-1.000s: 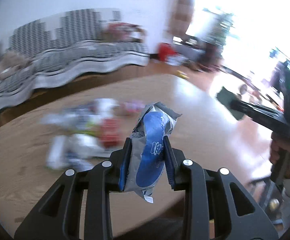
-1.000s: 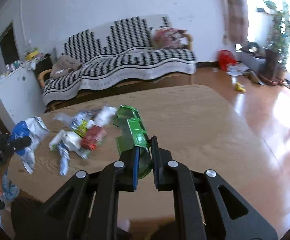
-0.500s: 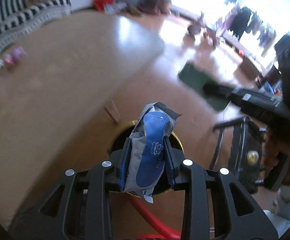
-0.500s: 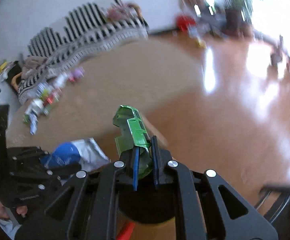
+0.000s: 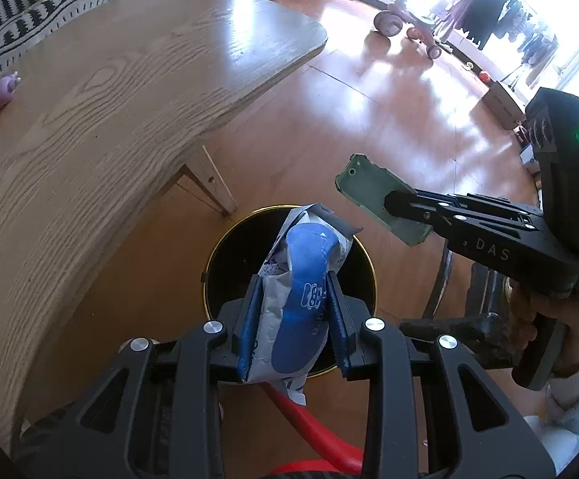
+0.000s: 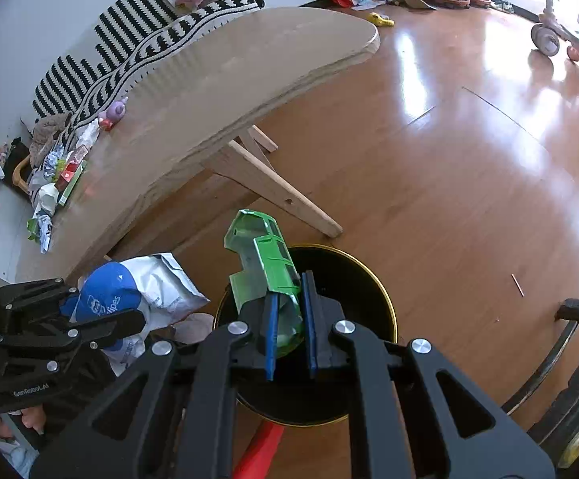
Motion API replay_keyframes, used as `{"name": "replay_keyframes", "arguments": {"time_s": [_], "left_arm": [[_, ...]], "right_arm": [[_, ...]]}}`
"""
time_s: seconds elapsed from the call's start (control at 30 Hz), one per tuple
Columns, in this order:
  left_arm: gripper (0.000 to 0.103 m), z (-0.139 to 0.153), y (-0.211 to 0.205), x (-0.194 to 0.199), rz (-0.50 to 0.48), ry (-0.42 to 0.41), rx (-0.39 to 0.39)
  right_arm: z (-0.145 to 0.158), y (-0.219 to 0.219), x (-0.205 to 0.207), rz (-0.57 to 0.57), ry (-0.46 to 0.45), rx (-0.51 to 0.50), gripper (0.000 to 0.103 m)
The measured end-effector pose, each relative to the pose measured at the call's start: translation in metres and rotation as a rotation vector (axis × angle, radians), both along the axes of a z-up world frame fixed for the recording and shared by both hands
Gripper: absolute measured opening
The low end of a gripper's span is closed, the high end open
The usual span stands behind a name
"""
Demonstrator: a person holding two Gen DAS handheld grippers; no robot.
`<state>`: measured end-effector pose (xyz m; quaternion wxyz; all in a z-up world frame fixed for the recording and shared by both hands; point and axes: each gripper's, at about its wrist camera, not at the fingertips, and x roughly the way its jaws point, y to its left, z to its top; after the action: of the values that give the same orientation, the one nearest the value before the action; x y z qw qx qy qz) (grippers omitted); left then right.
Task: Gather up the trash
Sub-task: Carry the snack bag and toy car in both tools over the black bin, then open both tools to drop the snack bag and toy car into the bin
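Above black bin (image 5: 209, 263), left tool (image 5: 293, 315) gripping wipes pack (image 5: 301, 303), right-wrist view alone showing table trash (image 6: 56, 183)

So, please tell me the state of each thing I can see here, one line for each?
left claw: shut on the wipes pack, above the bin
wipes pack: held, crumpled
right claw: shut on the green carton, above the bin
green carton: held, flattened and torn open
bin: open, no lid, standing on the floor
table: more trash lying at its far end
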<state>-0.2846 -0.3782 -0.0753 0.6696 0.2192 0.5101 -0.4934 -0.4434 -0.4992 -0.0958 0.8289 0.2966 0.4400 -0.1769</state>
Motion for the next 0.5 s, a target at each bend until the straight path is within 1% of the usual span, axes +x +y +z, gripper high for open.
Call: {"name": "replay_keyframes", "arguments": {"time_s": [0.13, 0.17, 0.2, 0.23, 0.27, 0.3, 0.37, 0.43, 0.5], "left_arm": [[0.032, -0.002, -0.001, -0.007, -0.017, -0.006, 0.008], [0.044, -0.002, -0.002, -0.009, -0.024, -0.030, 0.021], [0.062, -0.001, -0.009, -0.013, -0.022, -0.045, 0.034], [0.099, 0.000, -0.009, -0.014, -0.013, -0.070, 0.037], [0.097, 0.004, -0.006, -0.016, -0.009, -0.109, 0.013], [0.097, 0.006, -0.003, -0.018, -0.014, -0.133, 0.007], [0.097, 0.012, 0.000, -0.013, 0.000, -0.155, 0.015], [0.097, 0.028, 0.010, -0.003, 0.045, -0.163, -0.020], [0.097, 0.047, 0.027, 0.011, 0.110, -0.197, -0.065]], "right_arm": [[0.000, 0.001, 0.003, 0.001, 0.002, 0.011, 0.012], [0.001, 0.000, 0.002, -0.003, 0.006, 0.009, 0.012], [0.004, -0.001, 0.002, -0.009, 0.009, 0.001, 0.020], [0.010, -0.002, -0.001, -0.033, 0.009, -0.019, 0.055], [0.016, -0.004, -0.002, -0.053, -0.010, -0.027, 0.081], [0.022, -0.006, -0.006, -0.070, -0.037, -0.036, 0.095], [0.035, -0.011, -0.013, -0.096, -0.054, -0.066, 0.096], [0.048, -0.014, -0.017, -0.123, -0.071, -0.119, 0.096], [0.056, -0.012, -0.017, -0.121, -0.083, -0.181, 0.096]]}}
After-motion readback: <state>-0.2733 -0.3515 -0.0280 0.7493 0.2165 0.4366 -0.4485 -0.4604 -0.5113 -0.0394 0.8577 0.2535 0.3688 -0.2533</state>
